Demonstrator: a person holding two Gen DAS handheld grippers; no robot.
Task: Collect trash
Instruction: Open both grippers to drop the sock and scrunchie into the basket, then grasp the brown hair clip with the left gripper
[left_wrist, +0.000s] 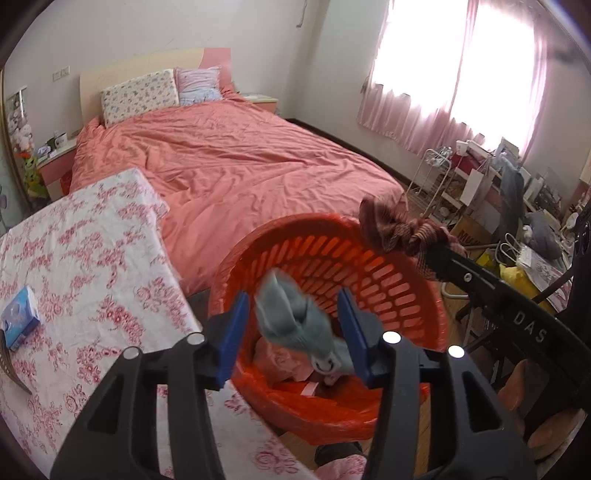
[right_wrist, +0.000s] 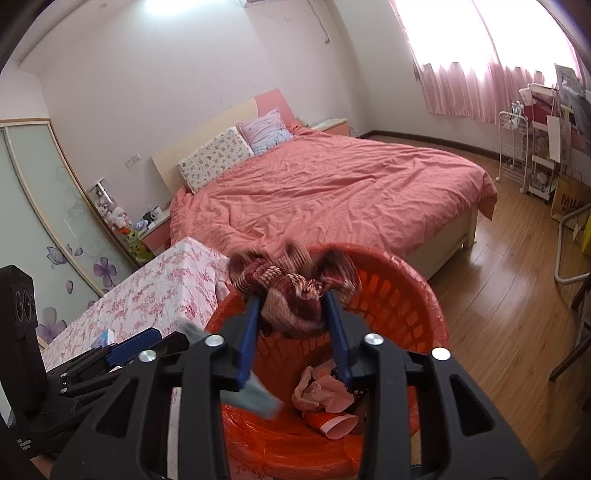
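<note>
An orange slatted basket (left_wrist: 388, 280) lined with an orange bag stands beside the floral table; it also shows in the right wrist view (right_wrist: 413, 306). My left gripper (left_wrist: 295, 326) is open above it, and a blurred grey cloth (left_wrist: 295, 317) is between its blue pads, falling into the basket (right_wrist: 255, 395). My right gripper (right_wrist: 293, 317) is shut on a dark red patterned cloth (right_wrist: 291, 291) over the basket's far rim; the cloth also shows in the left wrist view (left_wrist: 399, 229). Pink crumpled paper (right_wrist: 321, 391) and an orange cup (right_wrist: 332, 424) lie inside.
A table with a floral cloth (left_wrist: 92, 258) is at the left, with a blue tissue pack (left_wrist: 20, 317) on it. A bed with a pink cover (left_wrist: 236, 166) is behind. Shelves, bags and clutter (left_wrist: 517, 206) fill the right side on a wooden floor (right_wrist: 509, 302).
</note>
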